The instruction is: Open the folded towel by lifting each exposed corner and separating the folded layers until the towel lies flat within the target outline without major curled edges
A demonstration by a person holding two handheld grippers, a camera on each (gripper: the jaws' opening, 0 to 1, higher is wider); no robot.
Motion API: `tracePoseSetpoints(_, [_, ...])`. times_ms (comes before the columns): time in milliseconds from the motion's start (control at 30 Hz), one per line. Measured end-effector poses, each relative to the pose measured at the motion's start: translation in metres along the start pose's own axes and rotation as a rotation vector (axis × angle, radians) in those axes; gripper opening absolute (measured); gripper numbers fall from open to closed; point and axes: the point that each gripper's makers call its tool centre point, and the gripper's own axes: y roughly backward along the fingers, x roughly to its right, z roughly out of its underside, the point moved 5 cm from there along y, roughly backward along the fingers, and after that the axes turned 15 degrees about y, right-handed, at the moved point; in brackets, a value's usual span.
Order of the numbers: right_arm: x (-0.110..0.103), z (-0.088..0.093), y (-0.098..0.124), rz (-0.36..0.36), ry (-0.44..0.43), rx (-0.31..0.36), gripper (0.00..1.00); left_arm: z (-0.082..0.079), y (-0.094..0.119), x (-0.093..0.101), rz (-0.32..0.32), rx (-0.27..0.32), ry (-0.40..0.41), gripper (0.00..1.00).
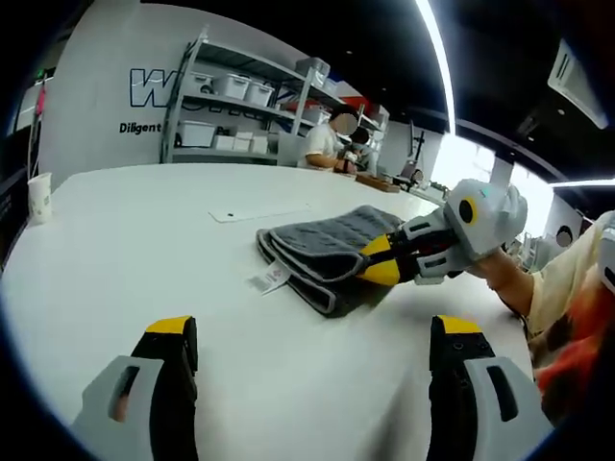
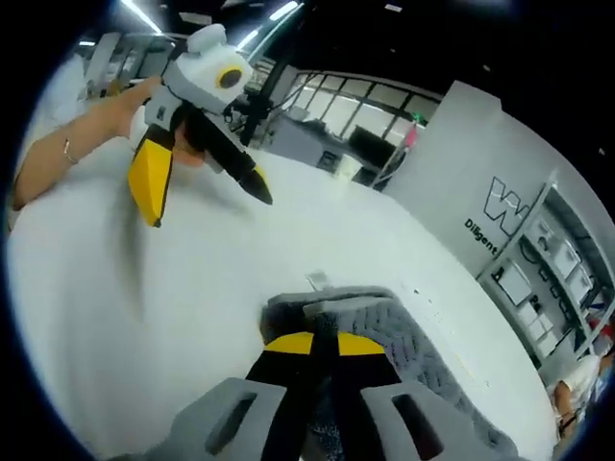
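A grey folded towel (image 1: 322,248) lies on the white table (image 1: 144,250), with a small white label (image 1: 270,279) sticking out at its near edge. My right gripper (image 1: 375,259) reaches in from the right and is shut on the towel's right edge. In the right gripper view its yellow-tipped jaws (image 2: 324,344) stand pressed together with the towel (image 2: 404,331) pinched between them. My left gripper (image 1: 315,331) stays open, a short way back from the towel with nothing in it. It also appears as the left gripper (image 2: 207,206) held above the table, its jaws spread.
A paper cup (image 1: 40,197) stands near the table's left edge. A faint rectangular outline (image 1: 258,213) marks the table behind the towel. Shelves with white bins (image 1: 235,106) and a seated person (image 1: 322,142) are at the back. A hand and sleeve (image 1: 567,288) hold the right gripper.
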Motion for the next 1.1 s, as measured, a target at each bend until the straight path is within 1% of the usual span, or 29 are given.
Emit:
tracePoseSetpoints(233, [0.01, 0.003, 0.007, 0.033, -0.018, 0.009, 0.0, 0.001, 0.0, 0.0, -0.004, -0.005, -0.005, 0.99])
tracePoseSetpoints(367, [0.028, 0.007, 0.019, 0.097, -0.034, 0.004, 0.0, 0.002, -0.001, 0.0, -0.006, -0.009, -0.005, 0.99])
tracePoseSetpoints(400, [0.03, 0.008, 0.02, 0.103, -0.036, 0.003, 0.0, 0.002, -0.001, 0.0, -0.006, -0.01, -0.005, 0.99])
tracePoseSetpoints(533, [0.052, 0.016, 0.039, 0.178, -0.062, -0.006, 0.0, 0.003, -0.002, -0.001, -0.005, -0.016, -0.004, 0.99])
tracePoseSetpoints(700, [0.073, 0.029, 0.059, 0.25, -0.087, -0.028, 0.0, 0.004, -0.003, -0.001, -0.006, -0.023, -0.005, 0.99])
tracePoseSetpoints(767, [0.082, 0.037, 0.069, 0.286, -0.111, -0.043, 0.0, 0.004, -0.003, -0.001, -0.005, -0.024, -0.005, 0.99])
tracePoseSetpoints(833, [0.089, 0.043, 0.077, 0.312, -0.117, -0.059, 0.0, 0.004, -0.003, -0.001, -0.007, -0.025, -0.006, 0.99])
tracePoseSetpoints(1033, [0.117, 0.064, 0.114, 0.431, -0.153, -0.099, 0.0, 0.005, -0.003, -0.002, -0.013, -0.028, -0.004, 0.99])
tracePoseSetpoints(1100, [0.123, 0.07, 0.122, 0.459, -0.172, -0.108, 0.0, 0.006, -0.004, -0.002, -0.018, -0.032, -0.006, 0.99])
